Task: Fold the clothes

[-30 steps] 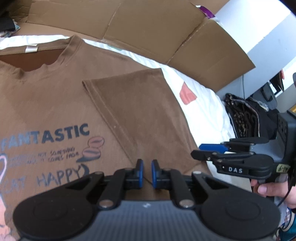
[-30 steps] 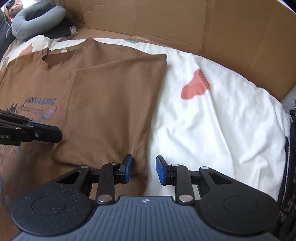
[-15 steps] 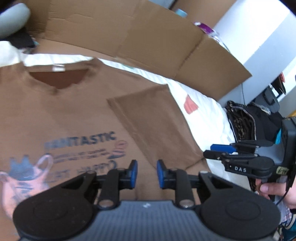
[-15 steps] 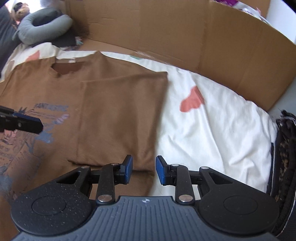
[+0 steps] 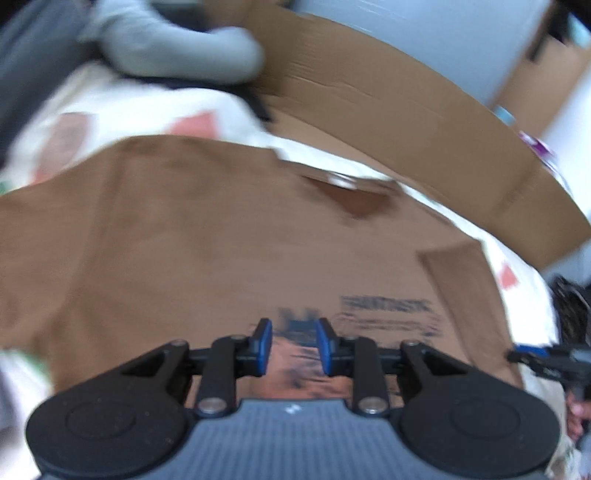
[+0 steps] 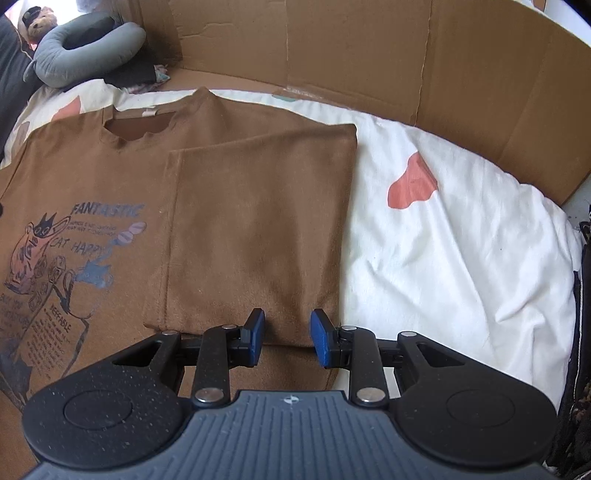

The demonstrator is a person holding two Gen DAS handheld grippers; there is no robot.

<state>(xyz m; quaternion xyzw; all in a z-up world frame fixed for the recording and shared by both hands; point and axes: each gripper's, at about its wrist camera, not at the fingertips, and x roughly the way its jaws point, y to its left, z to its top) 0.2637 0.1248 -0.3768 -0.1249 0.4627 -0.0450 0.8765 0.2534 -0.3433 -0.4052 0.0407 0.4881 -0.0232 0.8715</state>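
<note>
Since a second ago the left gripper [image 5: 291,345] has swung leftward across the brown T-shirt [image 6: 255,206], so its view, now blurred, takes in the unfolded left sleeve and shoulder, where before it faced the folded flap. Its fingers have parted from nearly touching to a clear gap and hold nothing. The right gripper [image 6: 286,338] has drawn back a little; its blue-padded fingers stand spread and empty just short of the flap's near edge.

Only the left view shows the right gripper's tip [image 5: 546,360] at the far right edge. Only the right view shows sharply the cat print [image 6: 55,266] with "FANTASTIC" and the teddy bear [image 6: 35,24].

One side of the shirt is folded over its chest as a flat rectangle; the collar [image 6: 138,127] lies away from the camera. It lies spread on a bed under a white sheet [image 6: 461,266] with red-orange patches. Cardboard [image 6: 351,48] walls the far side, and a grey neck pillow [image 6: 88,48] rests at the back left corner.
</note>
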